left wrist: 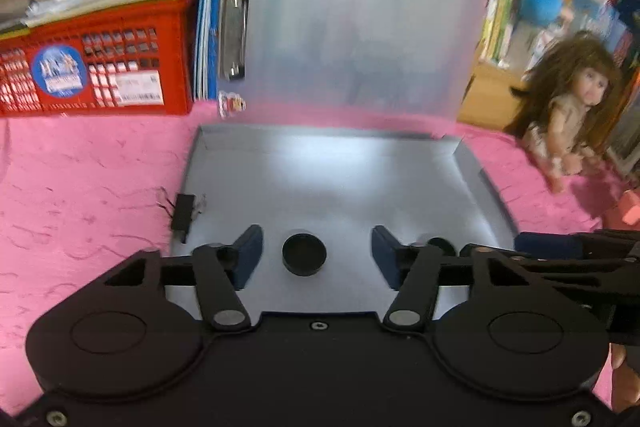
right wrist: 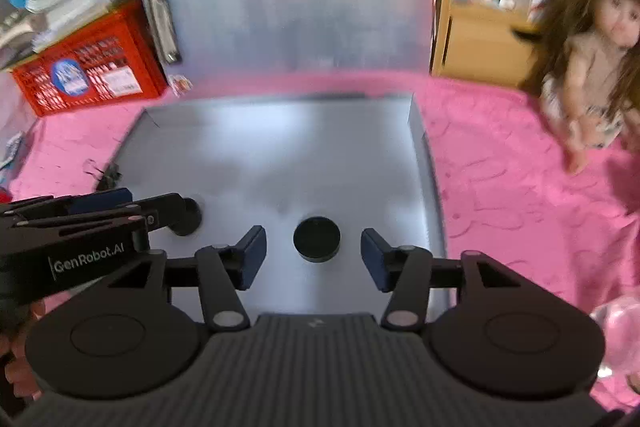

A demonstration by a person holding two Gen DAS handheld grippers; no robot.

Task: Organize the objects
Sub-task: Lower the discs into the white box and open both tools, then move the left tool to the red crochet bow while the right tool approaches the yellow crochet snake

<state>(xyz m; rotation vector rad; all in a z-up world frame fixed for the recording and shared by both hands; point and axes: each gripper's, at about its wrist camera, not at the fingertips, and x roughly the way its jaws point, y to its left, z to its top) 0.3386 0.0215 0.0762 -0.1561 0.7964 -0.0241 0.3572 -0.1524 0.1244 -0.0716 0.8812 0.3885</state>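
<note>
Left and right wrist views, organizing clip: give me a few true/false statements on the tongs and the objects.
1. Both tongs are open. True: left tongs and right tongs each show a wide gap.
2. A black round puck lies between the right tongs' fingers, ungripped. True.
3. The doll lies on the gray tray. False: it is off to the right on the pink cloth, beside the gray tray.
4. The crate is blue. False: the red crate stands behind the cloth.
5. A translucent sheet stands upright behind the tray. True.
</note>
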